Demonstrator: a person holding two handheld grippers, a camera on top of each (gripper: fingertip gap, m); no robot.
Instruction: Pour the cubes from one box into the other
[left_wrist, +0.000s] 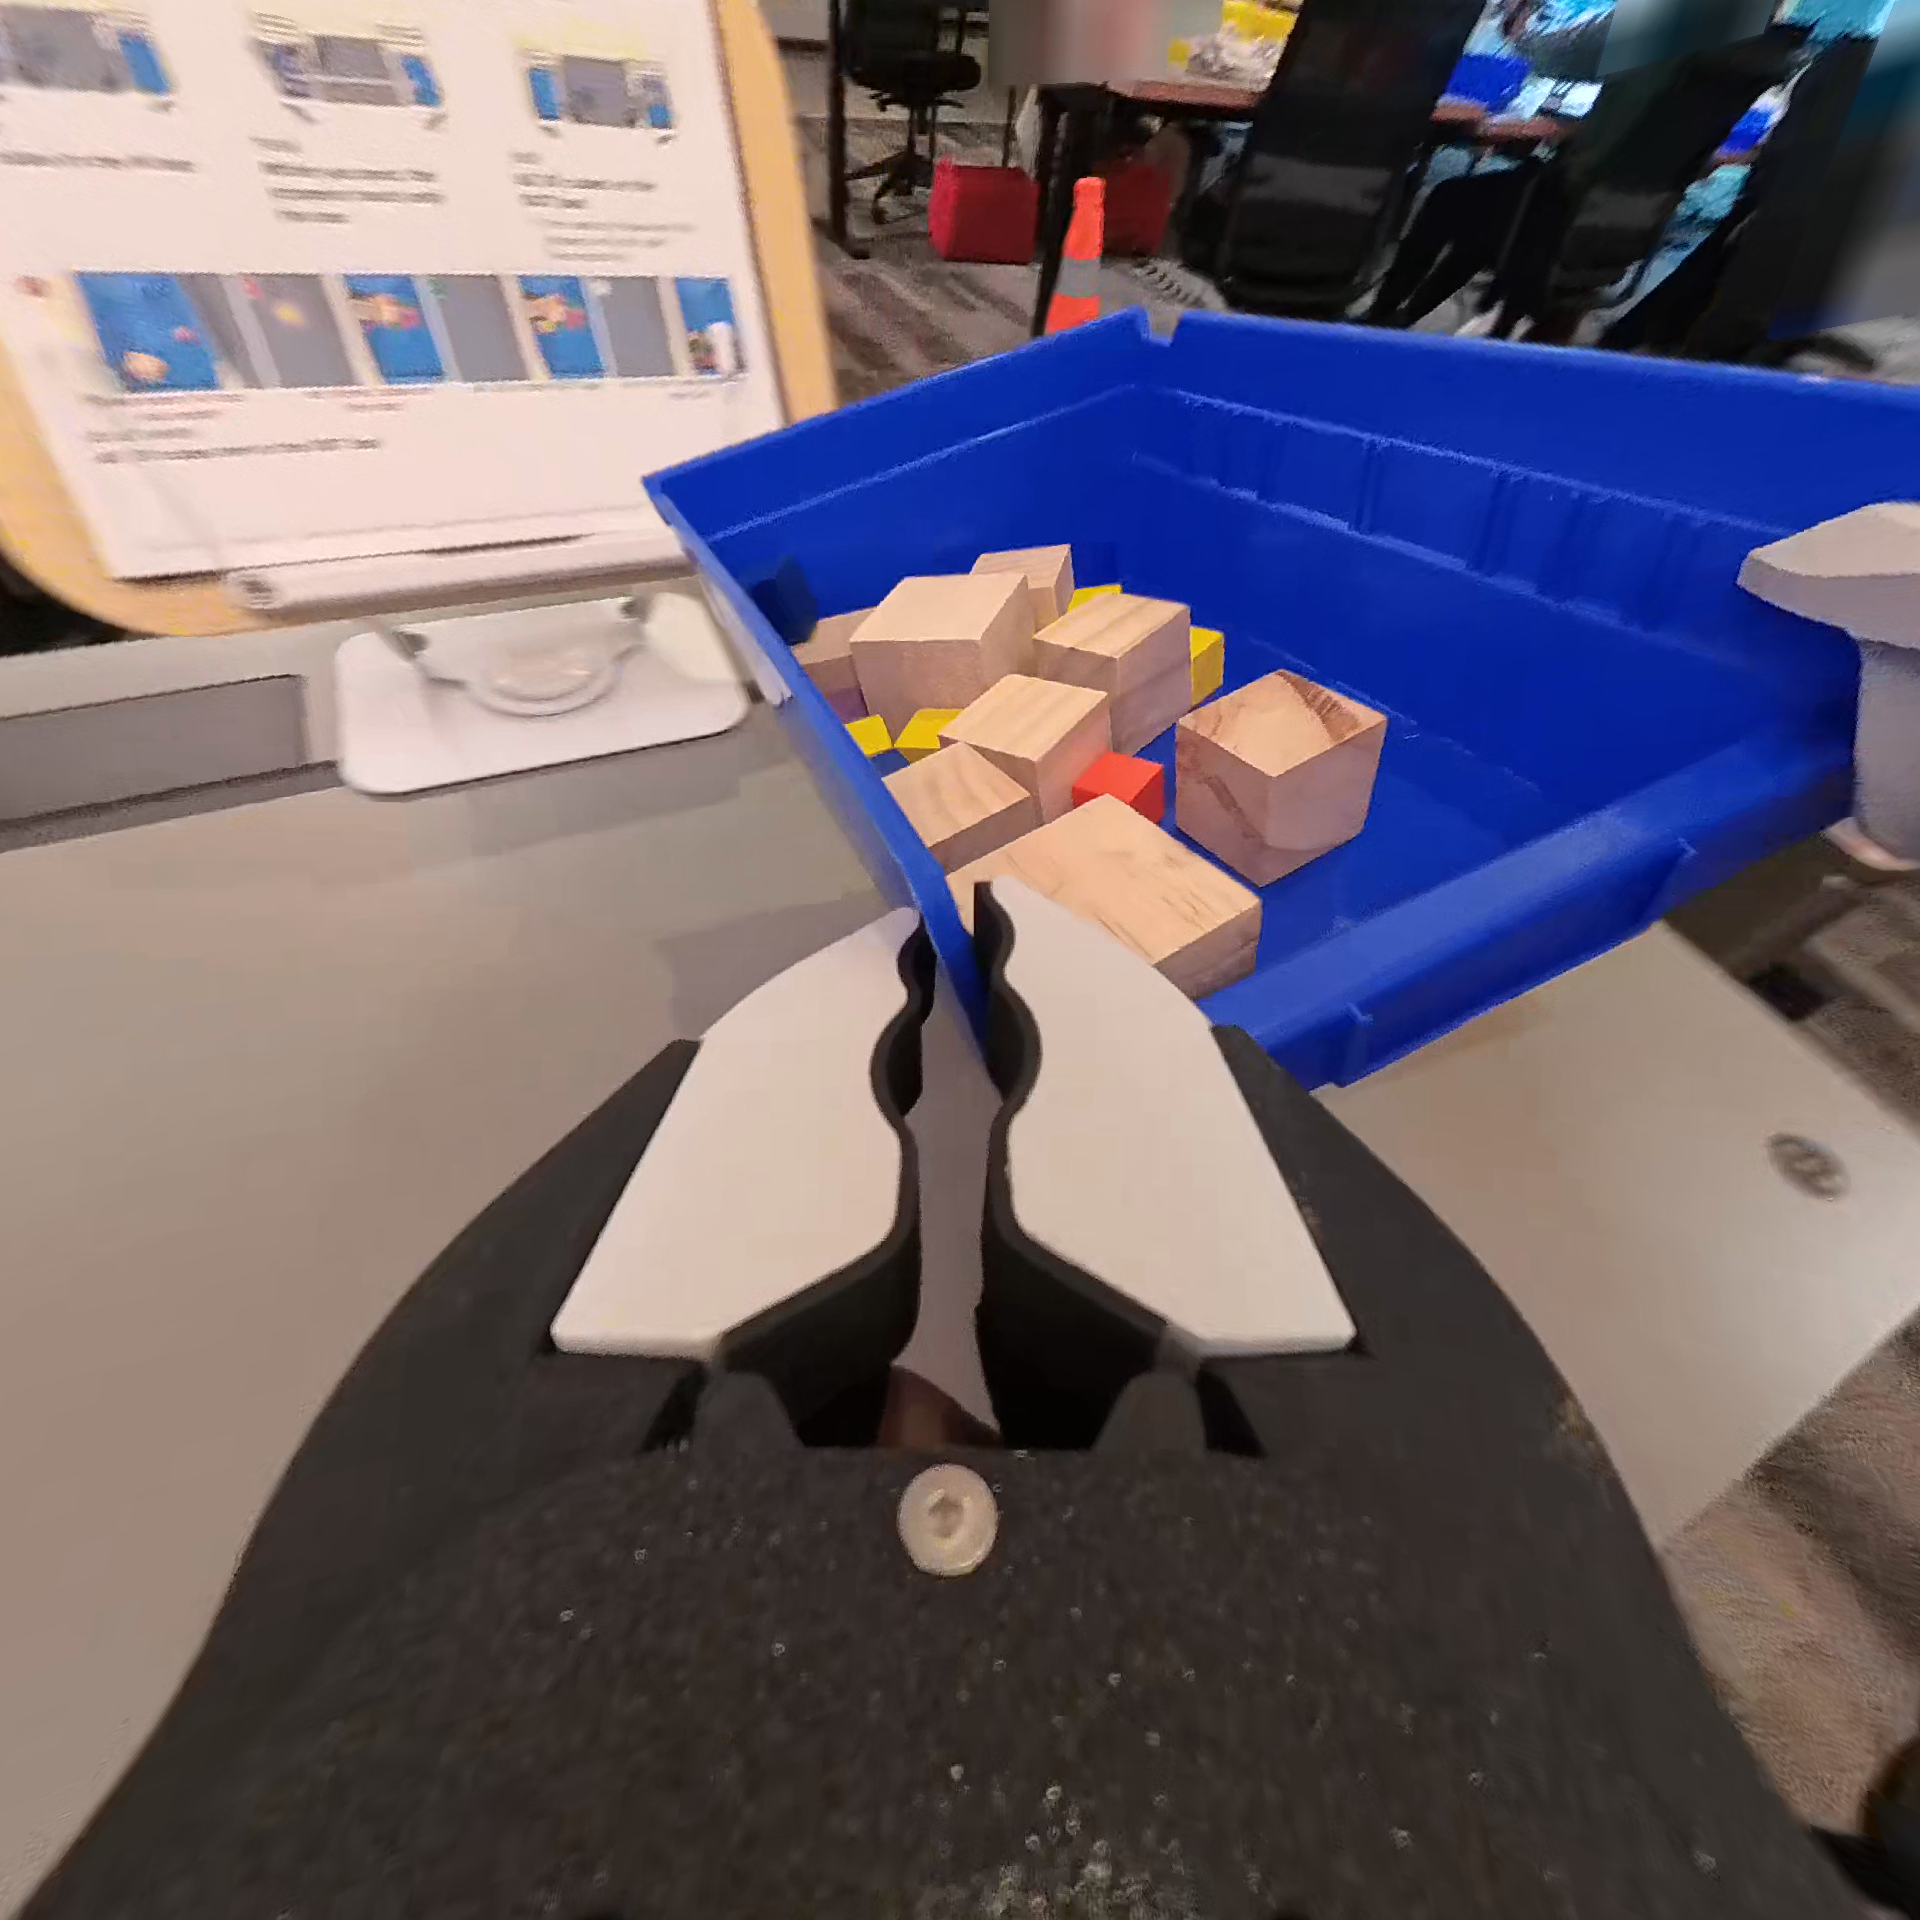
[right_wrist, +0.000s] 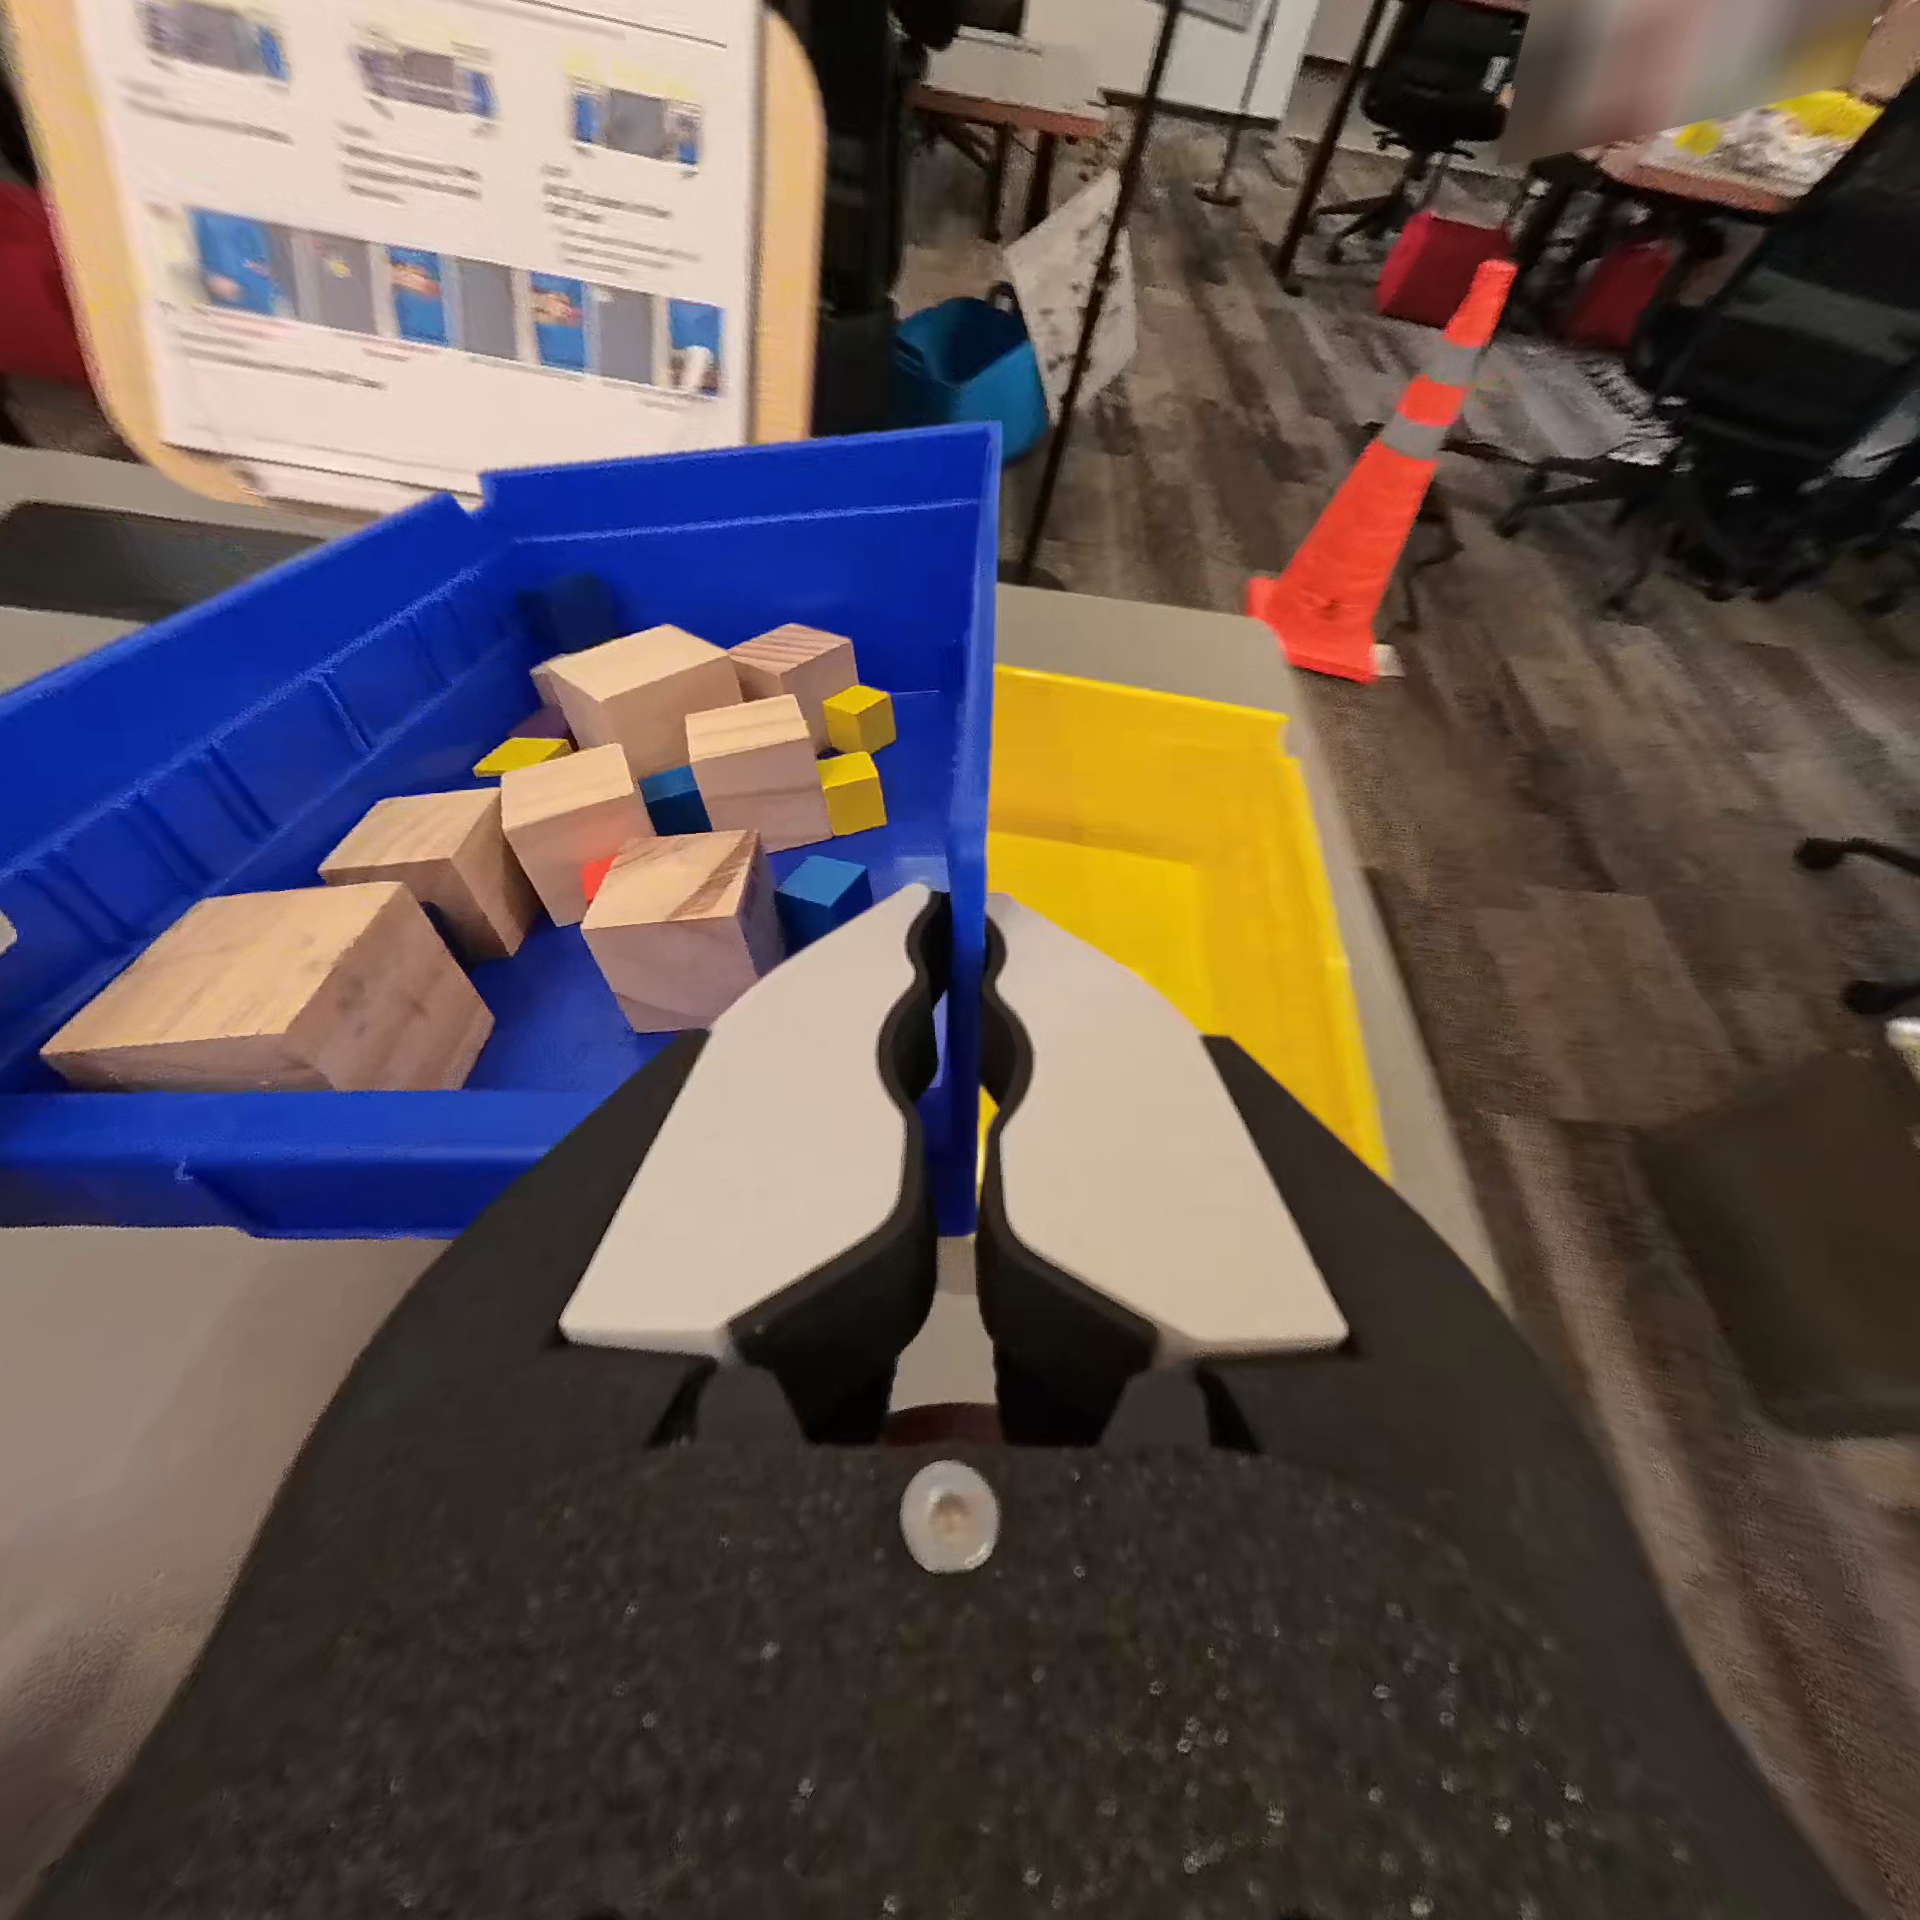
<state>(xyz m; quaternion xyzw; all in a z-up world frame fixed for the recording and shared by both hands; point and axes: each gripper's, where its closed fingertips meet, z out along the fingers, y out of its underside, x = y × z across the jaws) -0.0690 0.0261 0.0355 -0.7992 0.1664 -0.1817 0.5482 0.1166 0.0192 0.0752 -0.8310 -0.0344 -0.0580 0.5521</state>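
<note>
Both grippers pinch opposite end walls of the blue box (right_wrist: 260, 748), left gripper (left_wrist: 951, 920) and right gripper (right_wrist: 966, 914) nearly closed on plastic, lifting it so the cubes (right_wrist: 623, 790) (mostly plain wood) can tip rightward into the yellow box (right_wrist: 1174, 831) just beside.

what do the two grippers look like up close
Both look alike: the left gripper and the right gripper each have a speckled matte black body, a silver screw at the centre, and two pale grey tapered fingers lined with wavy black pads. No cables or sleeves show.
</note>
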